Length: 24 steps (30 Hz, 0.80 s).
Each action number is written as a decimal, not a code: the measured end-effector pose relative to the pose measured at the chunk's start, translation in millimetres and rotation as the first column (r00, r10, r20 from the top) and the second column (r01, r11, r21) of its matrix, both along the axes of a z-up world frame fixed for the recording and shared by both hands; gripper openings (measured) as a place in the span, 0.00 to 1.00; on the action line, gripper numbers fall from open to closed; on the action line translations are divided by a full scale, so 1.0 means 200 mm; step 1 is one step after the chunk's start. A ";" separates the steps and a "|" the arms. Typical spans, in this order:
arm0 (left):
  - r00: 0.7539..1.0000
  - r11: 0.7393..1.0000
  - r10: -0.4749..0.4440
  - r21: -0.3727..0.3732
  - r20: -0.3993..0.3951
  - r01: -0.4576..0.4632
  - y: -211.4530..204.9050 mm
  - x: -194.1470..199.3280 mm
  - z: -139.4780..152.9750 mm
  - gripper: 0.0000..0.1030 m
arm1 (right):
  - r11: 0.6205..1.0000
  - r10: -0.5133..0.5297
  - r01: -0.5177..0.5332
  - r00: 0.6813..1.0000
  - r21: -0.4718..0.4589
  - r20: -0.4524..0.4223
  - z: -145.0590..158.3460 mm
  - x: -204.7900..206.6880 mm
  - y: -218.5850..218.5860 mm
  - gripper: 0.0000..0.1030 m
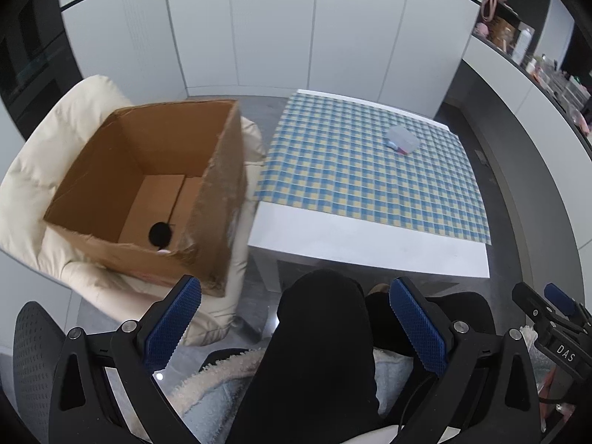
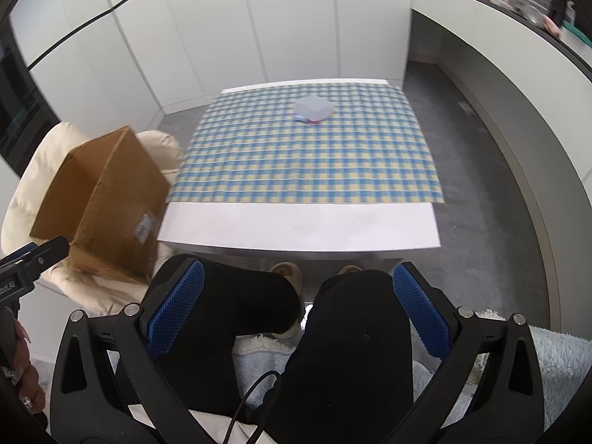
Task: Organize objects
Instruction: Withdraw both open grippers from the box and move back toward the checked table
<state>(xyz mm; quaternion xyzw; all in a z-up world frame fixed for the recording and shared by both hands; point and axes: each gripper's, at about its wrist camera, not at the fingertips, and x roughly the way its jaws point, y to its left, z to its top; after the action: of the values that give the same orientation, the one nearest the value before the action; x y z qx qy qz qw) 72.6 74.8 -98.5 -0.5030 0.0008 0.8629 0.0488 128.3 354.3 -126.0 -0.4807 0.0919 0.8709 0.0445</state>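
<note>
A small pale blue plastic container (image 1: 402, 139) (image 2: 312, 109) lies on the far part of the blue-and-yellow checked cloth (image 1: 370, 170) (image 2: 307, 155) on a white table (image 1: 362, 248) (image 2: 296, 229). An open cardboard box (image 1: 148, 192) (image 2: 103, 203) rests on a cream cushion to the table's left; a round black thing (image 1: 161, 233) lies at its bottom. My left gripper (image 1: 296, 322) is open over a person's black-clad legs, well short of the table. My right gripper (image 2: 296, 314) is open too, above the knees, with nothing between its fingers.
The cream cushioned seat (image 1: 44, 170) (image 2: 40, 162) holds the box. White cupboard fronts (image 1: 277, 29) stand behind the table. A cluttered counter (image 1: 547, 70) curves along the right. Grey floor (image 2: 481, 192) runs right of the table. A black mesh chair back (image 1: 33, 351) is at lower left.
</note>
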 end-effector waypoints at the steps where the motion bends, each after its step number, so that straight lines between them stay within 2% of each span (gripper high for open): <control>1: 1.000 1.000 -0.008 0.000 0.001 0.008 0.02 -0.01 0.00 0.99 | 1.000 -0.010 0.010 1.000 0.000 0.003 0.00 0.00 0.02 1.00; 12: 0.998 0.998 -0.060 -0.012 0.009 0.060 0.14 -0.12 -0.01 0.99 | 0.995 -0.095 0.094 0.995 0.014 0.033 -0.08 -0.02 0.20 1.00; 24: 0.995 0.996 -0.090 -0.014 0.044 0.091 0.25 -0.24 -0.11 0.99 | 0.992 -0.125 0.125 0.989 0.009 0.080 -0.20 -0.10 0.27 1.00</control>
<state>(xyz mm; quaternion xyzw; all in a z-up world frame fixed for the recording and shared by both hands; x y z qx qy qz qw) 24.2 124.9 -121.0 -0.5213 0.0295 0.8488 0.0837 109.1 407.6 -165.1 -0.5086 0.1184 0.8466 0.1033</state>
